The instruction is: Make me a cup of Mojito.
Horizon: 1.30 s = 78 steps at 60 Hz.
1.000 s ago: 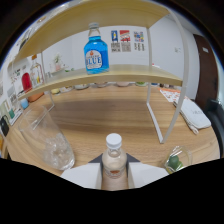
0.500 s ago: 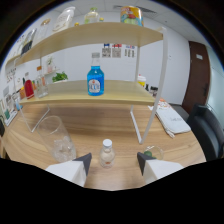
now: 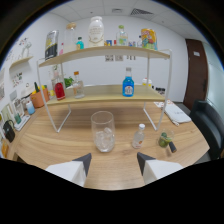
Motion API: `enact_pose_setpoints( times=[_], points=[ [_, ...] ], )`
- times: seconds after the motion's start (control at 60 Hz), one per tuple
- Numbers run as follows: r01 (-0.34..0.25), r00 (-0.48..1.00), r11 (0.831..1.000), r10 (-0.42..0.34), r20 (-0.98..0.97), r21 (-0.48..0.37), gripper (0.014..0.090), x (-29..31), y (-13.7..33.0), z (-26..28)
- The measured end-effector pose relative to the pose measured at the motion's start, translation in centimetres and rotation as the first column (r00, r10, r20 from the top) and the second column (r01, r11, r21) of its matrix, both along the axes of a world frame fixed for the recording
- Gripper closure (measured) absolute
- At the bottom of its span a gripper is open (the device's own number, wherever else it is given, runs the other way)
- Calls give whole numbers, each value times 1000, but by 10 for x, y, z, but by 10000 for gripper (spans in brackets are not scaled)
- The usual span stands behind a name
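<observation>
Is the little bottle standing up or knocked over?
Standing up. The bottle sits upright on the table, cap on top, beside the glass.

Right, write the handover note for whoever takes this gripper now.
Gripper: open, holding nothing, back from the table.
Glass: upright just ahead of the gripper, with what looks like ice in the bottom.
Small clear bottle: standing beside the glass, cap on.
Lime pieces: just past that bottle.
Blue bottle: on the lower shelf.
Done: ice seems to be in.
Left: lime, liquids, mixing.
</observation>
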<state>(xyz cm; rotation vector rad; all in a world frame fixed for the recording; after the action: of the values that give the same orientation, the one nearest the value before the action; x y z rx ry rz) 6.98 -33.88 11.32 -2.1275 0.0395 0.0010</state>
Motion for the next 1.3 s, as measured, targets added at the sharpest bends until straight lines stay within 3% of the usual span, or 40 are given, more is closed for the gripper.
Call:
enact_pose_setpoints(
  times=[0.167,0.333,0.433,0.633,0.767,1.05,1.117,1.3],
  points=[
    [-14,1000,1000,14,4,3,193,-34,4,9],
    [-69,998,994,68,15,87,191,-82,33,81],
    [-112,993,980,117,-21,166,184,-120,55,142],
    [-178,982,932,191,-11,315,191,-189,96,249],
    [-171,982,912,189,-11,373,182,-219,132,283],
    [-103,993,918,115,-9,384,187,-233,217,298],
    [-99,994,921,105,5,378,225,-236,231,299],
    [-102,995,924,100,24,369,506,-233,250,295]
  ],
)
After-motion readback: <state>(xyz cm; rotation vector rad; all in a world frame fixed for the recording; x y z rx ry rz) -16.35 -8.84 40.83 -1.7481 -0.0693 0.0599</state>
